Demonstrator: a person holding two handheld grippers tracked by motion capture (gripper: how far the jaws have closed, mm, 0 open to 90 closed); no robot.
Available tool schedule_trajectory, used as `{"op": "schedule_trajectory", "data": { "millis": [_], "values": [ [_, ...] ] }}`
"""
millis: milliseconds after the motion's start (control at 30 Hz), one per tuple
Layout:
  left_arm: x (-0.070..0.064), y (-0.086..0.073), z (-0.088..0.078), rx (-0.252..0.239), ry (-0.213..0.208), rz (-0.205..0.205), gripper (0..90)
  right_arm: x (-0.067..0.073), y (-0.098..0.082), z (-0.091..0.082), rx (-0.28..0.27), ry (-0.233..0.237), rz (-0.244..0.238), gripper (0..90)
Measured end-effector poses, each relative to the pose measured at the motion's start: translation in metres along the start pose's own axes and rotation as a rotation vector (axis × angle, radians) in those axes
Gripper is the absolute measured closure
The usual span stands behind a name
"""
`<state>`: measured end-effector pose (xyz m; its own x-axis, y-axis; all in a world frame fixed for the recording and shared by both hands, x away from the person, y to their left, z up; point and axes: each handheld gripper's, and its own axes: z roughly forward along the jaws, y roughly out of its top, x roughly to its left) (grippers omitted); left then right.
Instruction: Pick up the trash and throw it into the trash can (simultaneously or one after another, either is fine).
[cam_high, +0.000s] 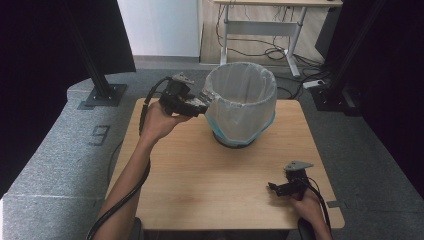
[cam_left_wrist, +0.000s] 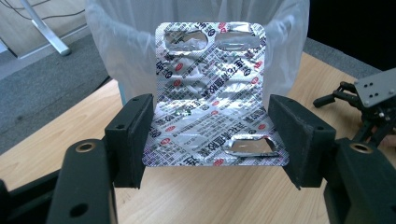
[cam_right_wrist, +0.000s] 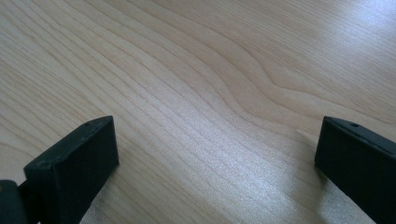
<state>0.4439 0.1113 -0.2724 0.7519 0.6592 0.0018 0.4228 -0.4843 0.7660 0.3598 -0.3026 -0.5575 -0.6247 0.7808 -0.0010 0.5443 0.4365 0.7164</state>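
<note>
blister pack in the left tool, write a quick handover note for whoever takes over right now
Left tool: shut on the silver blister pack, held by its two side edges, raised beside the rim of the lined waste bin.
Right tool: open, nothing between its jaws, low over the wooden table at the near right.
Done: pack picked up and brought to the bin.
Left: likely move it over the opening, release, pull back.

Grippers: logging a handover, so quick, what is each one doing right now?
Left gripper: closed on the foil blister pack, by the lined bin.
Right gripper: open, holding nothing, over the table.
</note>
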Motion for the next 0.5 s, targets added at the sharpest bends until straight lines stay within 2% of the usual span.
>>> {"op": "schedule_trajectory", "data": {
  "millis": [367,500],
  "values": [
    [-0.005,0.032,0.002,-0.011,0.007,0.022,34.0,0.000,0.000,0.000,0.000,0.000,0.000,0.0],
    [-0.005,0.039,0.004,-0.016,0.008,0.026,34.0,0.000,0.000,0.000,0.000,0.000,0.000,0.0]
  ]
}}
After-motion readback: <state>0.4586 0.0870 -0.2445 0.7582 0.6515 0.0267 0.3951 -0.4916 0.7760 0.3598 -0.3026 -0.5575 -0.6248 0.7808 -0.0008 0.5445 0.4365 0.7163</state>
